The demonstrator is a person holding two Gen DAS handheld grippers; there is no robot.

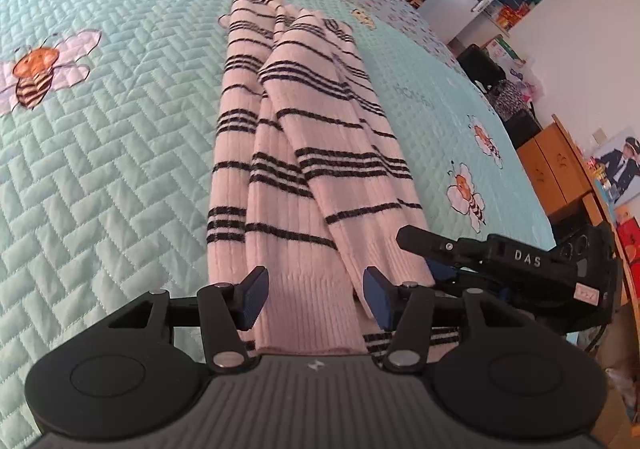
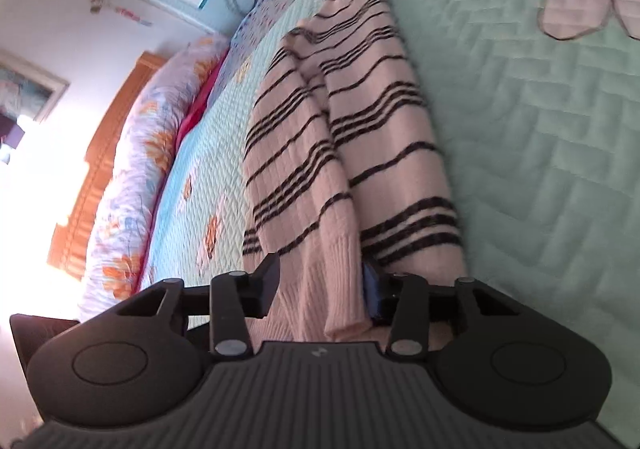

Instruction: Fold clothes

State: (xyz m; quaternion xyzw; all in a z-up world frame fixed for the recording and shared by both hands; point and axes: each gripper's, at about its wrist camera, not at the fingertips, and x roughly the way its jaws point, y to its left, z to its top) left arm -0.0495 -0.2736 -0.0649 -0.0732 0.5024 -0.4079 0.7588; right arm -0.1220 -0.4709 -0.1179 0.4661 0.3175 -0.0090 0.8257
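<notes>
Lengthwise, the striped sweater (image 1: pixel 304 137) lies on the bed's quilt (image 1: pixel 100 153), its long axis running straight away from both tools. Left tool (image 1: pixel 314 299) stands apart, straddling the ribbed near hem without pressing it. Right tool (image 1: pixel 440 249) sits just beside it, jaws apart around a sleeve cuff (image 2: pixel 340 289). Both are equally near the hem.
</notes>
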